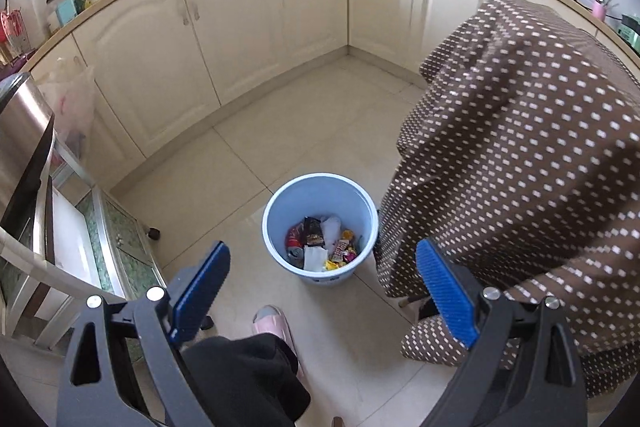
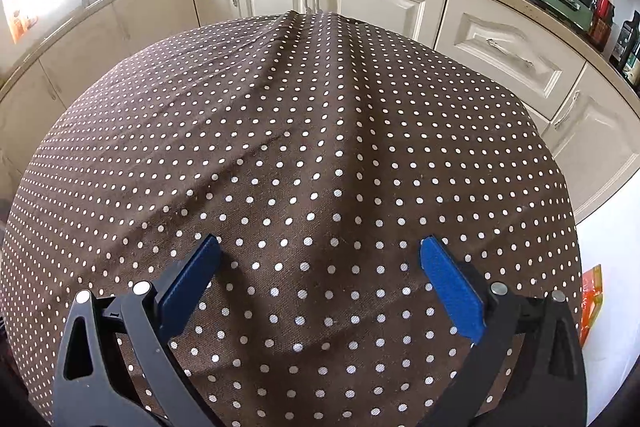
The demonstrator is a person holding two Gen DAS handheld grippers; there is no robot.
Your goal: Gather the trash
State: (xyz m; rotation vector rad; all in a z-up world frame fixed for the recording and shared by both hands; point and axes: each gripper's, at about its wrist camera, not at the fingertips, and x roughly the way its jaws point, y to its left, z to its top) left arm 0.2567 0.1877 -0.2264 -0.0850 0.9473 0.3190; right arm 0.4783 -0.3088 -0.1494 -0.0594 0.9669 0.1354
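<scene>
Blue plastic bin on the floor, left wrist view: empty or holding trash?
Holding trash. The round blue plastic bin stands upright with wrappers, paper and a can covering its bottom.

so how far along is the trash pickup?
Looks nearly done: blue bin on the floor already holds wrappers, a can and tissue. Polka-dot tablecloth shows no litter. Left gripper and right gripper are open and empty. Possibly left: the orange packet at the right.
</scene>
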